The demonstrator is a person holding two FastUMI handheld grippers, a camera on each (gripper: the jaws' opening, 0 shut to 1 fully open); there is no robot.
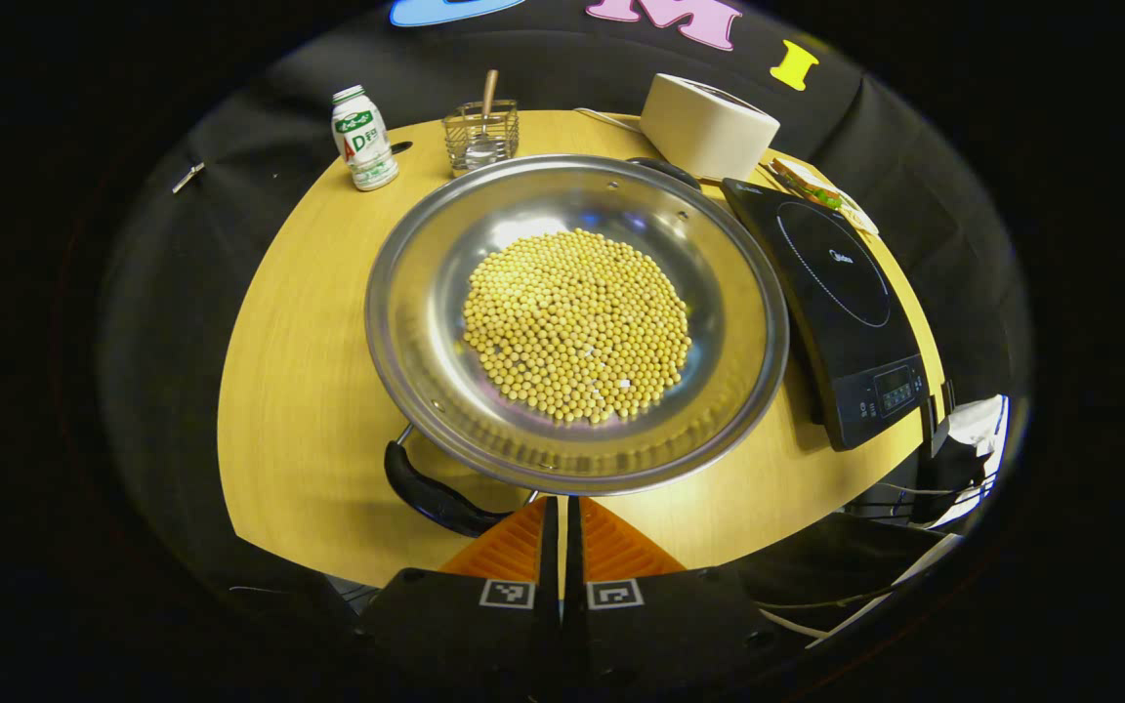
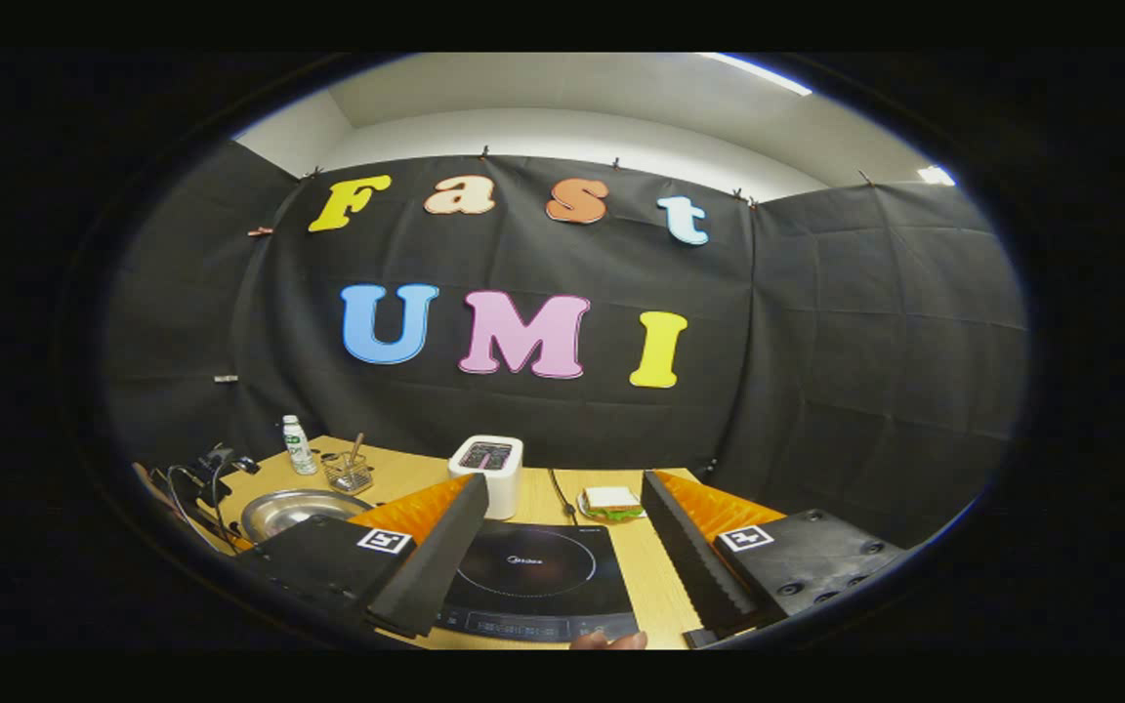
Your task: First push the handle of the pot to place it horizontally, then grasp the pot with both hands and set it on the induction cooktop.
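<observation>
At the bottom of the left gripper view, the left gripper (image 1: 562, 508) has its fingers nearly together, holding nothing, just beside the pot (image 1: 577, 322) at frame centre; its black handle (image 1: 431, 493) sits lower left. The induction cooktop (image 1: 841, 312) lies right. In the right gripper view, the right gripper (image 2: 562, 547) stands wide open and empty above the cooktop.

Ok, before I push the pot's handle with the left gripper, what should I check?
1. Left gripper jaws closed for pushing: ok.
2. Near handle level: not ok, it droops below the rim of the pot.
3. Far handle level: cannot tell, mostly hidden behind the rim.
4. Induction cooktop surface bare: ok.
5. Right gripper jaws open, away from the pot: ok.
6. Beans heaped in the middle of the pot: ok.
</observation>
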